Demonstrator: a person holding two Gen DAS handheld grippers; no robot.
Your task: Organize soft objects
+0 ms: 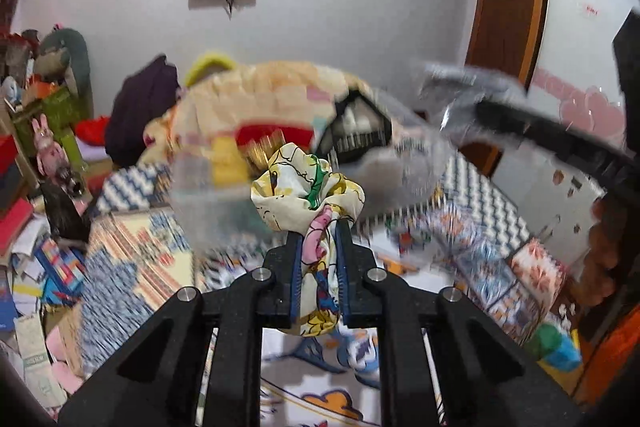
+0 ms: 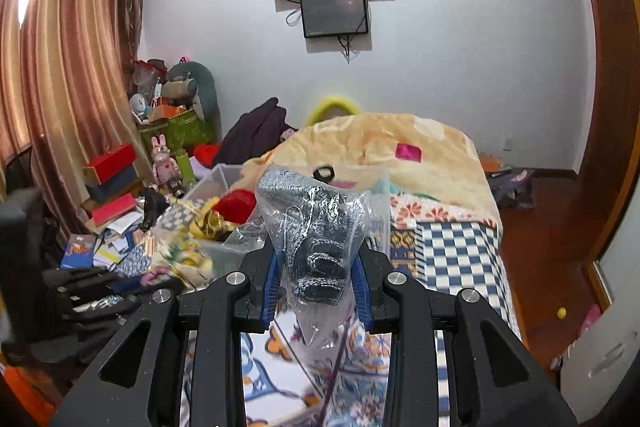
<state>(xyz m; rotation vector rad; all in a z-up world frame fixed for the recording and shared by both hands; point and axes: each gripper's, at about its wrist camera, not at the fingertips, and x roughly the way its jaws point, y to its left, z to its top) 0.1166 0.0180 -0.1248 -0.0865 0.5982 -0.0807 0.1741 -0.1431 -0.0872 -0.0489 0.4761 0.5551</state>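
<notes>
My left gripper [image 1: 318, 227] is shut on a bunched cream cartoon-print cloth [image 1: 308, 187], held above the bed. My right gripper [image 2: 318, 259] is shut on a clear plastic bag of grey-black knitted fabric [image 2: 316, 227]. The right gripper and its bag also show blurred in the left wrist view [image 1: 460, 99], up and to the right. A clear plastic bin [image 2: 218, 183] with a red soft item [image 2: 236, 205] and yellow-patterned fabric [image 2: 208, 223] sits on the bed ahead, left of the right gripper. The left gripper with its cloth shows blurred at the left of the right wrist view [image 2: 176, 255].
The bed has a patterned quilt [image 2: 452, 247] and a piled beige blanket [image 2: 400, 147]. Dark clothes [image 2: 256, 131], plush toys [image 2: 164, 159], boxes and books [image 2: 112, 183] crowd the left side. A wooden door frame [image 2: 608, 107] and floor are at the right.
</notes>
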